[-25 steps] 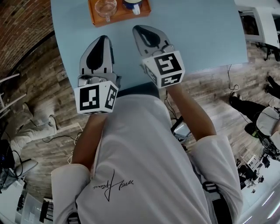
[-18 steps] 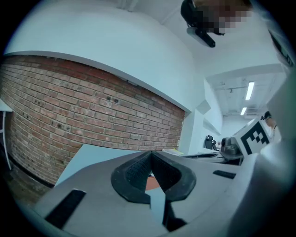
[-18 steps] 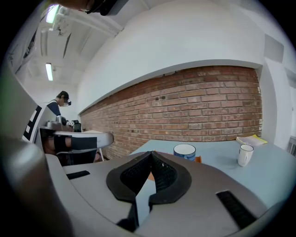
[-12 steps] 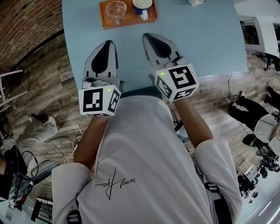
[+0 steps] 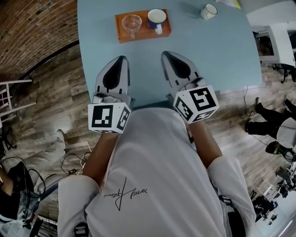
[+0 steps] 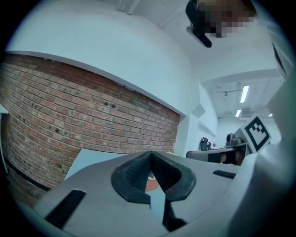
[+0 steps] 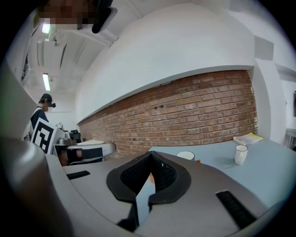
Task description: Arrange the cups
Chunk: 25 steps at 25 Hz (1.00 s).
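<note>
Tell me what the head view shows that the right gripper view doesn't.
Only the head view: the glass cup and the person's white shirt. Only the right gripper view: ceiling lights and the right gripper with its fingers shut together, empty. Both: the blue mug on the orange tray, the white mug, the light blue table.
</note>
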Each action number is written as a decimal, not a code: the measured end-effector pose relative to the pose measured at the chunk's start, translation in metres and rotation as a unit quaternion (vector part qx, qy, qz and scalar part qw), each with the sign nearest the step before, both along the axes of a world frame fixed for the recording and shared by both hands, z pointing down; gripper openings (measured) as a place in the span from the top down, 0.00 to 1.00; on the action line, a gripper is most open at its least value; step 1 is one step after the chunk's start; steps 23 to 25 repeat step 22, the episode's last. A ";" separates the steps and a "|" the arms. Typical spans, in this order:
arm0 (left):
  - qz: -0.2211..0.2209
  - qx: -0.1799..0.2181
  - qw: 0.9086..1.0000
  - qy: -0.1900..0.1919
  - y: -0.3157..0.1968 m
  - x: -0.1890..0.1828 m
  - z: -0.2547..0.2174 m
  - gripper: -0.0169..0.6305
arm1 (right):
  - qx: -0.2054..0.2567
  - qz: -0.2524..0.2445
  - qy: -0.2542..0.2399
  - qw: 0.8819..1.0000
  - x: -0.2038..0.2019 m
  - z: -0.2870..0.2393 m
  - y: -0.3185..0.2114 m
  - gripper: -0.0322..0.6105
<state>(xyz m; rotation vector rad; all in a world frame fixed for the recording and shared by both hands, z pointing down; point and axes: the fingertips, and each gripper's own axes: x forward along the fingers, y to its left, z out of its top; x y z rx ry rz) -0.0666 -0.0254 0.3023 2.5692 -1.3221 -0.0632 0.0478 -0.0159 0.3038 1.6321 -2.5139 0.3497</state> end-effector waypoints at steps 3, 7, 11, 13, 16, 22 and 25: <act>0.009 0.007 1.000 0.000 0.003 0.000 -0.008 0.96 | 0.004 0.000 0.002 1.000 0.000 -0.007 0.003 0.92; 0.022 0.008 1.000 0.003 0.005 0.001 -0.014 0.96 | 0.002 -0.001 -0.001 1.000 -0.002 -0.012 0.010 0.92; 0.026 0.011 1.000 0.011 0.006 0.007 -0.020 0.96 | 0.005 0.000 -0.002 1.000 0.003 -0.020 0.018 0.92; 0.026 0.015 0.999 0.011 0.009 0.007 -0.023 0.96 | 0.005 0.003 -0.004 1.000 0.006 -0.022 0.021 0.92; 0.022 0.018 1.000 0.014 0.010 0.005 -0.024 0.96 | 0.006 0.004 -0.007 1.000 0.008 -0.024 0.023 0.92; 0.022 0.015 0.999 0.018 0.007 0.002 -0.019 0.96 | 0.008 -0.001 -0.025 1.000 -0.002 -0.023 0.027 0.92; 0.022 0.015 0.999 0.018 0.007 0.002 -0.019 0.96 | 0.008 -0.001 -0.025 1.000 -0.002 -0.023 0.027 0.92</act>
